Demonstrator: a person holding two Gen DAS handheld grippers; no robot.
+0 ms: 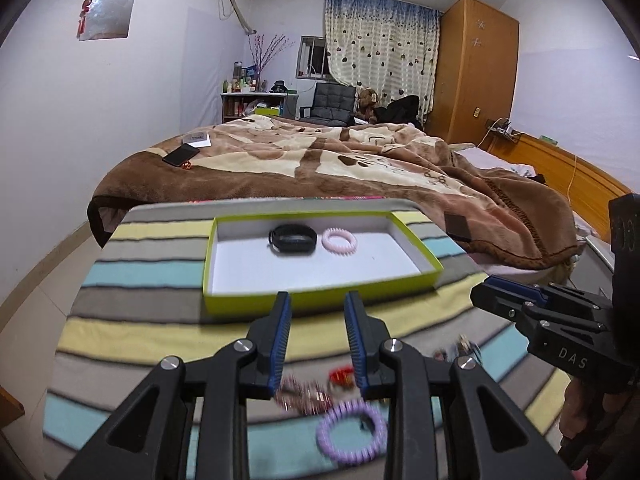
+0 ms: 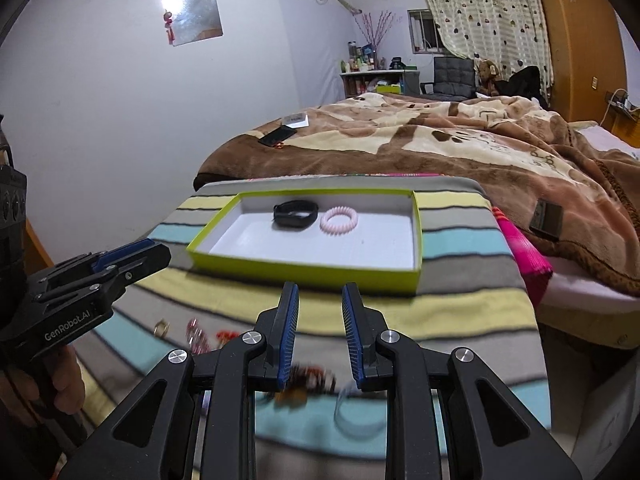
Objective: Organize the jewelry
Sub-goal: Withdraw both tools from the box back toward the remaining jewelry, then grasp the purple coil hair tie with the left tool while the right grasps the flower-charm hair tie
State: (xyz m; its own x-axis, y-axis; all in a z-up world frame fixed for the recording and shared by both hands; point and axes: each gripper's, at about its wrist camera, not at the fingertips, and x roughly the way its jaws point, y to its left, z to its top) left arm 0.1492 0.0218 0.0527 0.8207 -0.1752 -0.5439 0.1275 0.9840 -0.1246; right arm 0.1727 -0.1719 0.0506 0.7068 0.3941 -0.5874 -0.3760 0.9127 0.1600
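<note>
A green-rimmed white tray (image 1: 224, 304) (image 2: 304, 270) sits on a striped cloth. In it lie a black wristband (image 1: 292, 239) (image 2: 295, 213) and a pink coil hair tie (image 1: 339, 241) (image 2: 338, 220). My left gripper (image 1: 318, 300) is open and empty, just before the tray's near rim. Under it lie a purple coil hair tie (image 1: 351, 432), a pink bead bracelet (image 1: 304, 398) and a small red piece (image 1: 341, 376). My right gripper (image 2: 319, 290) is open and empty, near the tray's front rim. A dark beaded piece (image 2: 308, 382) and a clear ring (image 2: 356, 412) lie blurred below it.
The striped cloth (image 1: 140, 272) covers a small table in front of a bed with a brown blanket (image 1: 320, 156). A phone (image 1: 181, 155) lies on the bed. A gold ring (image 2: 162, 327) and small red pieces (image 2: 228, 336) lie at the left in the right wrist view.
</note>
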